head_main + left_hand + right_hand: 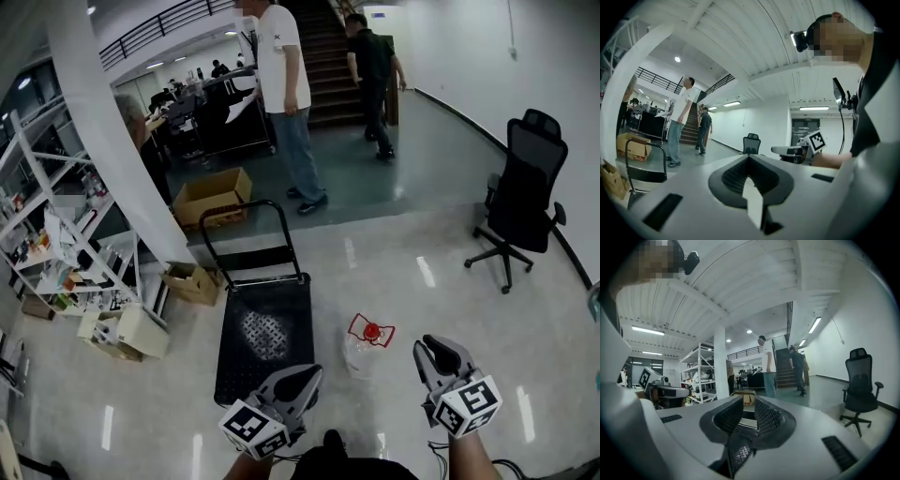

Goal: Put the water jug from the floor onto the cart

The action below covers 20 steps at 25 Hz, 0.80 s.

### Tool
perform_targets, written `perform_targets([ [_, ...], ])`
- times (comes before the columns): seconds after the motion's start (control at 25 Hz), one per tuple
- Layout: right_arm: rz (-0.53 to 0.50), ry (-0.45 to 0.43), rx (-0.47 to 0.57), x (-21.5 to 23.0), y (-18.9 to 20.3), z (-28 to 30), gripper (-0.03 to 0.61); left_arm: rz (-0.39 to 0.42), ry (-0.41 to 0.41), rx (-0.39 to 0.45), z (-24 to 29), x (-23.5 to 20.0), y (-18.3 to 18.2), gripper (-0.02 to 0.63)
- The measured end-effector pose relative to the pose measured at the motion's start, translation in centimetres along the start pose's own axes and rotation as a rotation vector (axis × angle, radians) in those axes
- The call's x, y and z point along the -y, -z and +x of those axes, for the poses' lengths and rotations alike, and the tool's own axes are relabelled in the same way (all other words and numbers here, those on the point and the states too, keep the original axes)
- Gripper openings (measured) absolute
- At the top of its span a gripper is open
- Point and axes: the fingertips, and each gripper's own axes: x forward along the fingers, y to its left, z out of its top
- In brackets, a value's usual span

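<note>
Clear water jug (366,349) with a red cap stands on the glossy floor (450,281), just right of the black cart (265,328) — not yet lifted. Left tool (302,377) is closed and empty; right tool (433,352) is barely parted, holding nothing. Likely risks: jaws too narrow for the handle, the smooth jug slipping, the cart rolling away.

This is an open-plan office with a workshop corner. Ahead and left of the left gripper (296,381) stand a white metal shelving rack (56,234) of parts, a brown cardboard box (214,197) and dark desks (202,98) with people at them. Ahead and right of the right gripper (441,354) is a black swivel office chair (518,211), and farther ahead a dark staircase (328,56).
</note>
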Motion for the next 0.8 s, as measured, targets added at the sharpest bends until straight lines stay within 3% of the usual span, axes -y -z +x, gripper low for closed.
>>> perform_targets([
  [0.2, 0.032, 0.038, -0.015, 2.3, 0.6, 7.6, 0.067, -0.001, 0.041, -0.024, 3.9, -6.9, -0.1, 0.002],
  [0.36, 0.037, 0.028, -0.073, 5.2, 1.8, 13.0, 0.086, -0.099, 0.019, -0.027, 7.6, -11.4, 0.4, 0.002],
  [0.52, 0.056, 0.01, -0.104, 8.8, 3.4, 17.5, 0.097, -0.111, -0.014, -0.042, 11.6, -15.0, 1.4, 0.002],
  [0.8, 0.15, -0.033, -0.227, 17.6, 9.7, 24.8, 0.13, -0.17, -0.111, -0.155, 19.7, -19.9, 7.8, 0.002],
])
